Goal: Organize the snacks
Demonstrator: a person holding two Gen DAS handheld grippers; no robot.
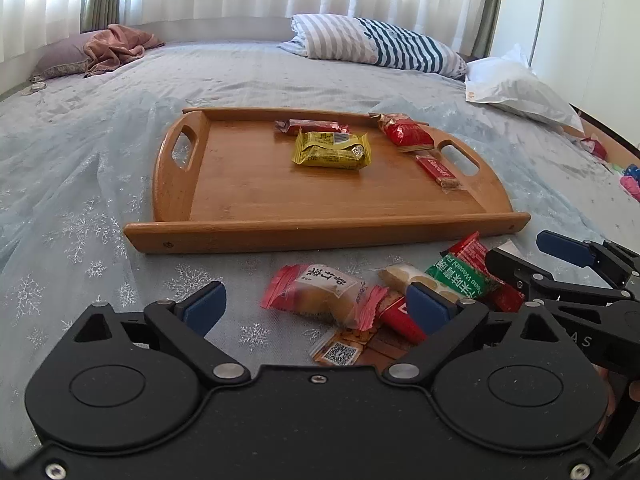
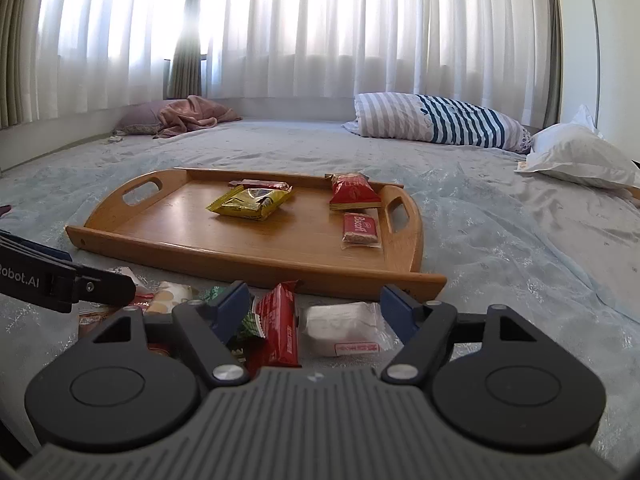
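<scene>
A wooden tray (image 1: 248,184) (image 2: 192,232) lies on the bed. It holds a yellow snack pack (image 1: 331,150) (image 2: 252,202), a dark red bar (image 1: 316,125), a red wafer pack (image 1: 406,133) (image 2: 354,190) and a Biscoff biscuit (image 1: 436,170) (image 2: 360,230). Loose snacks lie in front of the tray. My left gripper (image 1: 316,308) is open over a pink-edged pastry pack (image 1: 324,292). My right gripper (image 2: 314,312) is open over a red bar (image 2: 280,326) and a white snack pack (image 2: 344,328). A green wasabi pack (image 1: 460,280) lies between the grippers.
The bed has a pale blue snowflake cover (image 1: 80,200). A striped pillow (image 1: 380,42), a white pillow (image 1: 516,88) and a pink blanket (image 1: 116,46) lie at the far side. Curtains hang behind. Small items lie at the bed's right edge (image 1: 630,180).
</scene>
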